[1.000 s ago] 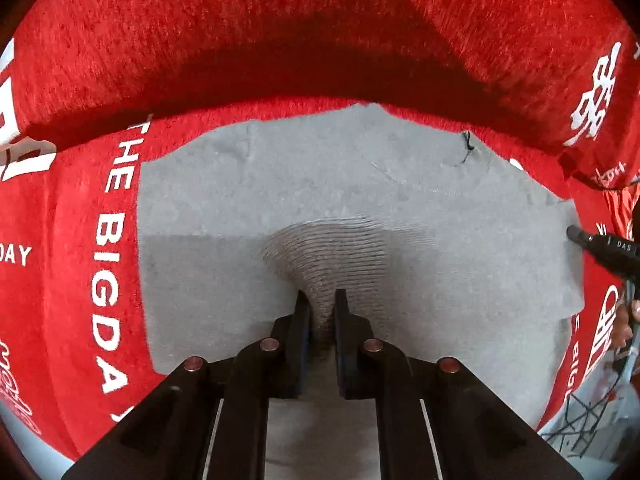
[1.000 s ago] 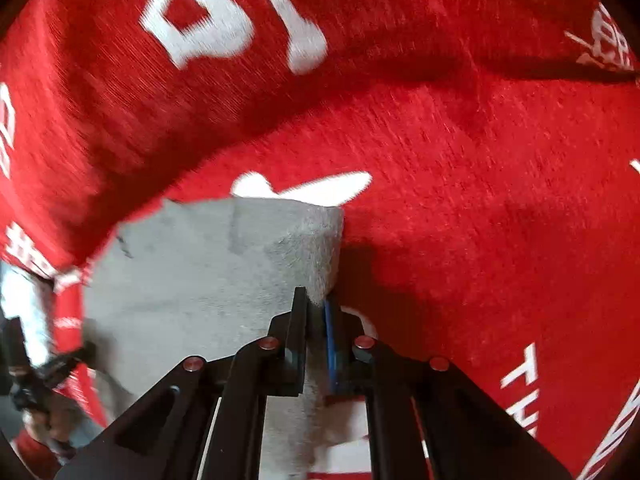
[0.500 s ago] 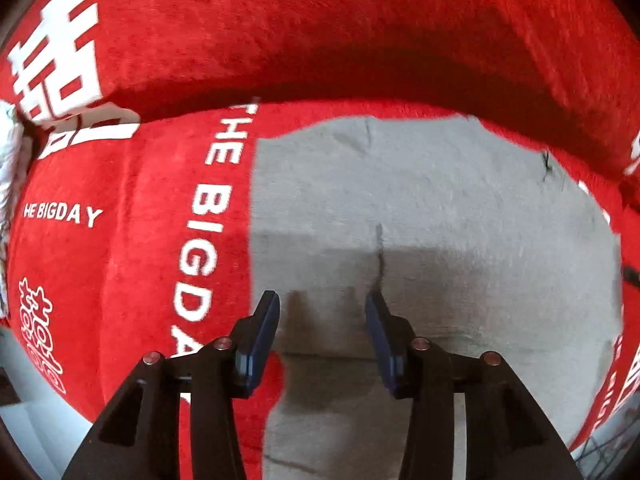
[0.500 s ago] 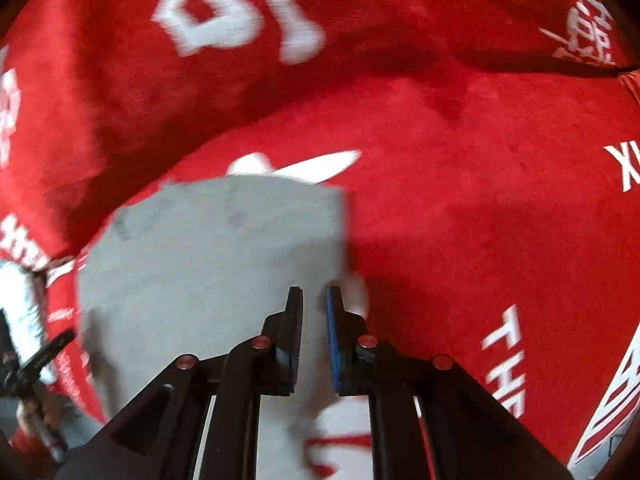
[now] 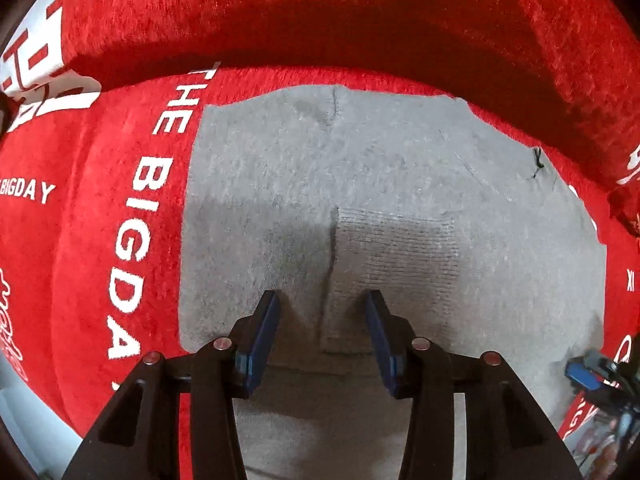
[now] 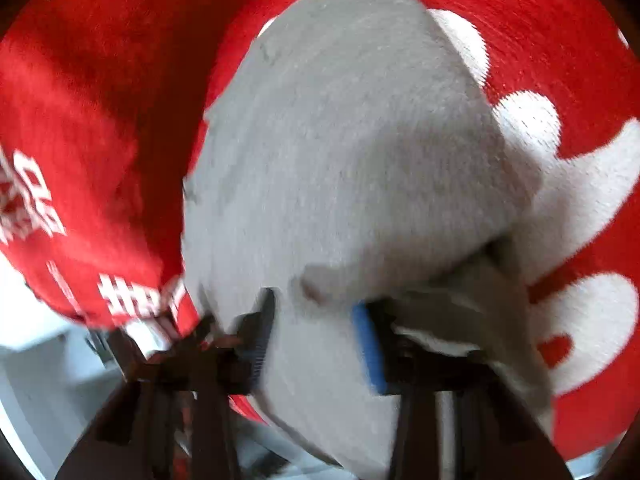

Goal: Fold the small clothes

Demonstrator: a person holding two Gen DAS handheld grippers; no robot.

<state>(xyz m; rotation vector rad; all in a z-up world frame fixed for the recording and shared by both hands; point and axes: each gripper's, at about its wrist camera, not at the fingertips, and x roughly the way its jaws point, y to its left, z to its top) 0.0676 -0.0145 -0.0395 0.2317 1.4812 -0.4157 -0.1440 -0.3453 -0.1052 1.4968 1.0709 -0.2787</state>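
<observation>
**Grey cloth on red blanket**

The grey cloth (image 5: pixel 400 184) lies flat on the red blanket (image 5: pixel 100 240), long axis across the left view. Left gripper (image 5: pixel 322 320) stands parted above it, holding nothing. Right gripper (image 6: pixel 316 332), blurred, appears parted around a cloth fold.

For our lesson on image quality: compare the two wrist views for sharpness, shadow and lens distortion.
Left wrist view: sharp; the grey garment shows knit texture, a broad shadow lies under the raised fold of the red blanket, and the fisheye bows the lettering. Right wrist view: motion-smeared throughout, the garment blurred, with black corners from the lens.
</observation>
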